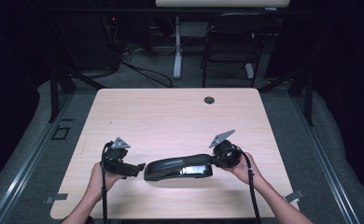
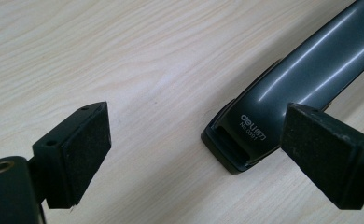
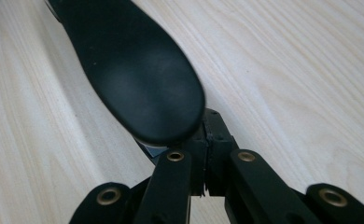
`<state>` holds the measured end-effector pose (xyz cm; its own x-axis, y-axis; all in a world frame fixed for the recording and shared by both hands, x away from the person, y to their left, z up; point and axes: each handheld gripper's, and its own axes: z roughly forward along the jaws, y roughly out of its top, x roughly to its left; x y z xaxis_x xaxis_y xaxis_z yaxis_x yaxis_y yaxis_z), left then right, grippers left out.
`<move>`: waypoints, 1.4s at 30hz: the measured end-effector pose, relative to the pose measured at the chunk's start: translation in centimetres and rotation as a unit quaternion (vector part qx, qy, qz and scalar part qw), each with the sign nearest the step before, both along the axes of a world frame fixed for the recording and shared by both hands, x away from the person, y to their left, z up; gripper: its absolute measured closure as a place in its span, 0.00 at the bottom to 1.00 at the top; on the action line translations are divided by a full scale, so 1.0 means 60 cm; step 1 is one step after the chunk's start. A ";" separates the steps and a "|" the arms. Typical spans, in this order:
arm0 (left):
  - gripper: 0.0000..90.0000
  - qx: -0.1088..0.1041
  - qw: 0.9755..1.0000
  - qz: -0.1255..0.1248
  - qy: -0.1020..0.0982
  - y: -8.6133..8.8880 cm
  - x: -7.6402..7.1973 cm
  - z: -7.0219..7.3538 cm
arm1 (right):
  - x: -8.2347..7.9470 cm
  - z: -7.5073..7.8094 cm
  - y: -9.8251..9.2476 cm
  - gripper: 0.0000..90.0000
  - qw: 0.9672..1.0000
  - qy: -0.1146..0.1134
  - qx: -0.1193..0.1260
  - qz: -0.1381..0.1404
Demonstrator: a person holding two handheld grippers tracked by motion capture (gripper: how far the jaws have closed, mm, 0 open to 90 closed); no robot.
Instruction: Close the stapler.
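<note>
pale wood-grain table (image 1: 171, 112) with rounded corners – a small dark round hole (image 1: 209, 100) near its far edge, right of the middle. one thing lies on it: a long dark grey stapler (image 1: 178, 167), lengthwise along the near edge, between the two hands. white lettering on its one end in the left gripper view – the rest of the top bare.

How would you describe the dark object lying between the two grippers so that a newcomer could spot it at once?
On the light wooden table, look near its front edge, between the left gripper and right gripper. There lies a long, dark grey stapler with a glossy curved top arm. White "deli" lettering at one end marks it out from the matte black grippers.
</note>
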<state>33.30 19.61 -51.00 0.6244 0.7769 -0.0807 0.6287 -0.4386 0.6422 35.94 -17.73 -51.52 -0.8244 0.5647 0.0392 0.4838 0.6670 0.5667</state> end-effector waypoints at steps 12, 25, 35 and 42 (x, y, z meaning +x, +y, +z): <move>0.10 0.002 1.000 -0.003 -0.001 -0.003 0.000 0.000 | -0.011 0.072 -0.031 1.00 0.996 -0.056 0.066 -0.037; 0.10 0.004 1.000 -0.008 0.000 -0.004 0.000 0.000 | -0.024 0.062 0.002 1.00 0.999 -0.034 0.038 0.006; 0.10 0.004 1.000 -0.009 0.002 -0.006 0.000 -0.001 | -0.019 0.046 0.004 1.00 1.000 -0.020 0.019 0.010; 0.10 0.005 1.000 -0.008 0.002 -0.007 0.000 -0.002 | -0.018 0.036 0.006 1.00 1.000 -0.016 0.014 0.009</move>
